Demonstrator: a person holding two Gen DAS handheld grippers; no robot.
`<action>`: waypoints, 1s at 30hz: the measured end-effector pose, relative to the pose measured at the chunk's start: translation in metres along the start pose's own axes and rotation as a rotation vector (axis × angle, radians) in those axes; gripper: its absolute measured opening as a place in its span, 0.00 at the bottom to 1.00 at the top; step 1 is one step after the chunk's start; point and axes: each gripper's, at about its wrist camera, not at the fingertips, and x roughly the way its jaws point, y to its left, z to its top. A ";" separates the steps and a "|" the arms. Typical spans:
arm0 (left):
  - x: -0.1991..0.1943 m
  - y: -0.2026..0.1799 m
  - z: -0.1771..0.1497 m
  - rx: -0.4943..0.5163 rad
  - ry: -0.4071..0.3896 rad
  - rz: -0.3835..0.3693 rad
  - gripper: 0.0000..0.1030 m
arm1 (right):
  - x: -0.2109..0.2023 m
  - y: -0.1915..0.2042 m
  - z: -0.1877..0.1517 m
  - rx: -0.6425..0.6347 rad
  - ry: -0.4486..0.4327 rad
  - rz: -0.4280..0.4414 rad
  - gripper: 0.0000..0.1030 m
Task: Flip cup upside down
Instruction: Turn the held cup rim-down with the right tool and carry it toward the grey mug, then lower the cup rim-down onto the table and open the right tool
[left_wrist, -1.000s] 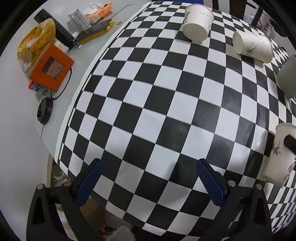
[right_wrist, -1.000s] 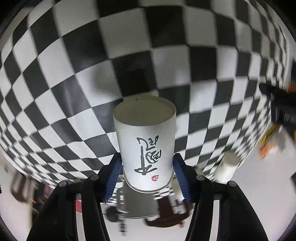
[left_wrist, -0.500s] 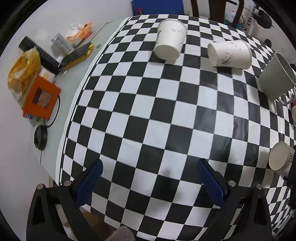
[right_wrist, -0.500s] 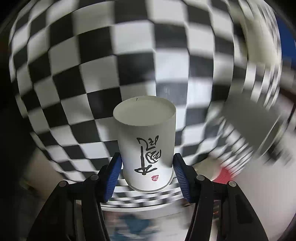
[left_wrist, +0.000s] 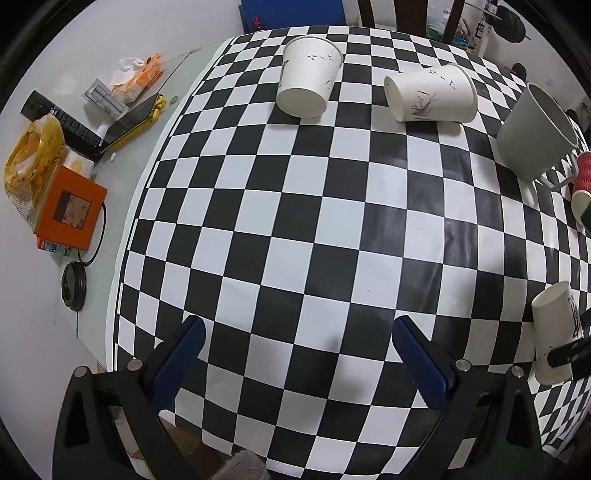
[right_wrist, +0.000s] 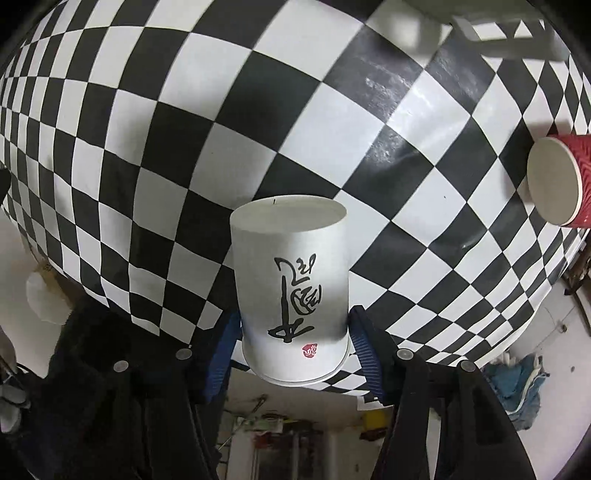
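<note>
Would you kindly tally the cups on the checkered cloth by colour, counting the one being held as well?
White paper cups: 3 — one held, two lying on their sides
Grey cups: 1
Red cups: 1
Total: 5

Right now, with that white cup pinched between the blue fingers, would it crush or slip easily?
Probably crushable: the white paper cup looks thin-walled. The right gripper grips it near the rim, likely its stiffest part. It looks empty, so probably light, and its matte paper seems unlikely to slip.
</note>
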 end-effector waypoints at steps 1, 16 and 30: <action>0.000 -0.001 0.000 0.002 0.001 0.000 1.00 | 0.001 -0.005 0.000 0.025 0.007 0.004 0.64; 0.009 -0.006 0.001 0.025 0.037 0.000 1.00 | -0.034 0.001 0.024 0.065 -0.184 0.022 0.56; 0.012 -0.011 0.025 0.014 0.031 -0.027 1.00 | -0.087 0.003 -0.027 0.352 -0.937 0.142 0.55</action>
